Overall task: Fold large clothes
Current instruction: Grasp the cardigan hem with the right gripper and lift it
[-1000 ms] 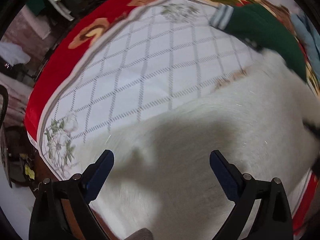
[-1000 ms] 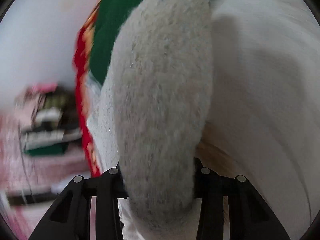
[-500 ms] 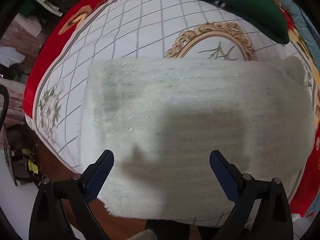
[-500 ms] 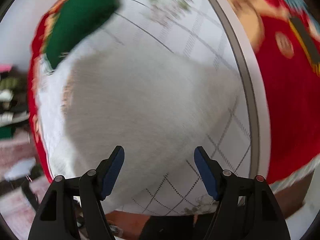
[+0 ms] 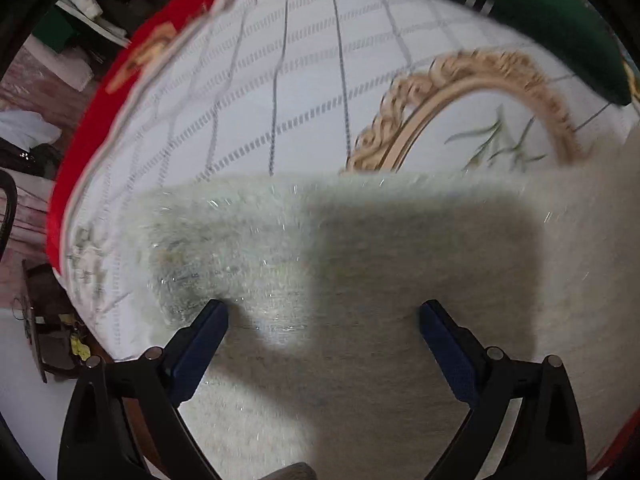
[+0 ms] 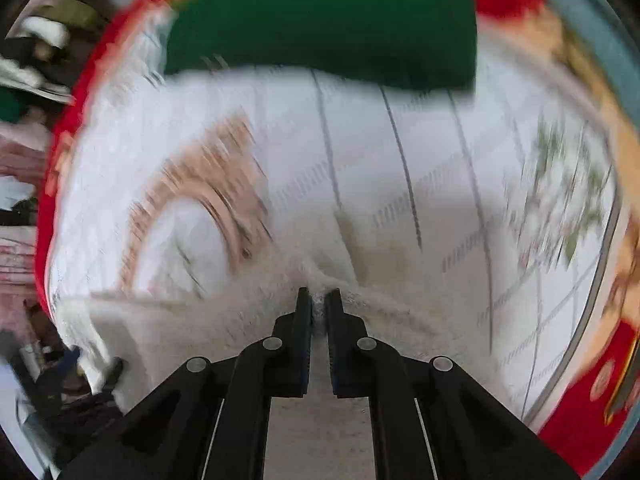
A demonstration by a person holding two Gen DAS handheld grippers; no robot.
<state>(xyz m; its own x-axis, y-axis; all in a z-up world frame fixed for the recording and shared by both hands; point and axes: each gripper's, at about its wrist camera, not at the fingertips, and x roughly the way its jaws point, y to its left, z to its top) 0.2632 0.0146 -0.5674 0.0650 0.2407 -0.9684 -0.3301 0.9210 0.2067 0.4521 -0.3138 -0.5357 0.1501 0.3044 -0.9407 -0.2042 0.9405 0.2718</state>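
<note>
A white fuzzy garment lies folded flat on a white quilted bedspread with grey lattice lines and a gold oval. My left gripper hovers close over the garment's near left part, open wide, nothing between its blue pads. In the blurred right wrist view, my right gripper points steeply down. Its jaws are closing tight on a small pinch of the white fuzzy garment at its far edge. The cloth bunches up at the tips.
A dark green garment with white stripes lies at the far side of the bed, also in the right wrist view as a green garment. The bedspread has a red flowered border. Clutter and floor lie beyond the bed's left edge.
The right gripper let go of the thick fold, opened over the garment, rolled and shut on its edge. The left gripper sank closer to the garment, still open.
</note>
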